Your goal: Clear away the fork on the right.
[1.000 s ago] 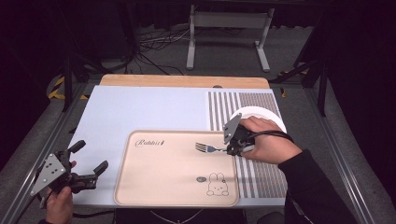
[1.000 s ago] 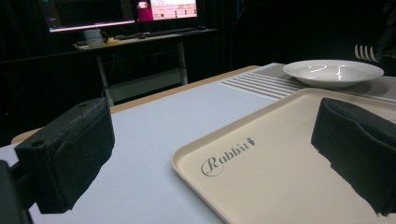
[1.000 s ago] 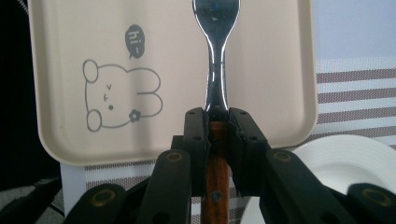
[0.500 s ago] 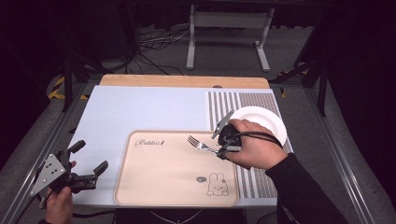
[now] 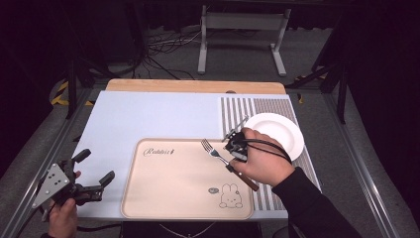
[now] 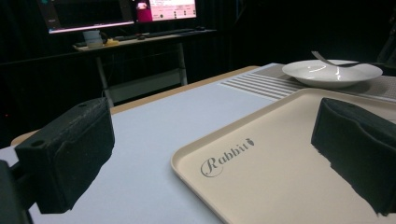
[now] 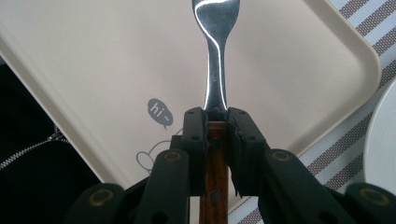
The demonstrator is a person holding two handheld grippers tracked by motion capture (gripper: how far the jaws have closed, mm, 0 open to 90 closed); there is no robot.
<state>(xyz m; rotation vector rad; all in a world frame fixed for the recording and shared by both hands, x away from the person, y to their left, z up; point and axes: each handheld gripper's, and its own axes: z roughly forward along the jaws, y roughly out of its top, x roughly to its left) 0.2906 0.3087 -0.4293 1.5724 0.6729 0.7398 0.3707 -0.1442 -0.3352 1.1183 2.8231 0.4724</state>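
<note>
A fork with a wooden handle hangs low over the right part of the beige tray, tines pointing to the far left. My right gripper is shut on it where the metal neck meets the handle. In the right gripper view the fork runs straight up from the closed right gripper above the tray. My left gripper stands open with nothing in it at the table's near left corner. In the left gripper view the left gripper faces the tray's corner.
A white plate sits on a striped mat just right of the tray; it is also visible beyond the tray as the plate. The pale blue table top stretches behind the tray. A metal stand stands on the floor beyond the table.
My right gripper has carried the fork leftward, away from the plate and over the tray. The left gripper has stayed where it was, still open.
</note>
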